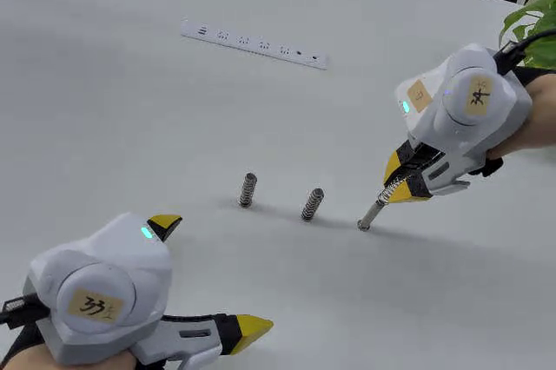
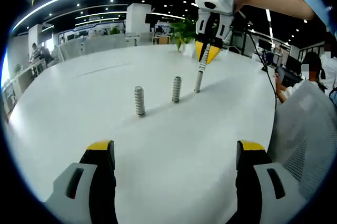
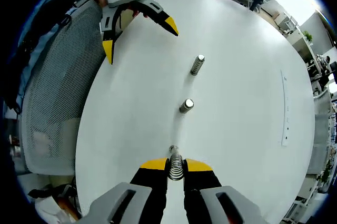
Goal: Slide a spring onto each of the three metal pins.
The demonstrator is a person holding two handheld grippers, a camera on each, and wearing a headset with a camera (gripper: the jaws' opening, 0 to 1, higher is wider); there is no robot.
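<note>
While right tool [image 1: 398,184] clamps a spring [image 3: 175,165] atop the pin [image 1: 371,215], left tool [image 1: 210,274] gapes, with power strip [image 1: 254,43] well apart.

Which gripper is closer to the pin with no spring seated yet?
Right. The right gripper sits just above that pin, shut on a spring at its top. The left gripper is open, well away, past the two sprung pins.

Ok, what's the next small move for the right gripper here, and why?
Probably ease the right gripper down along the third pin, then open. It is shut on a held spring that seems started over the pin's top, while the pin's lower part is bare. The left spring and the middle spring already sit on their pins.
</note>
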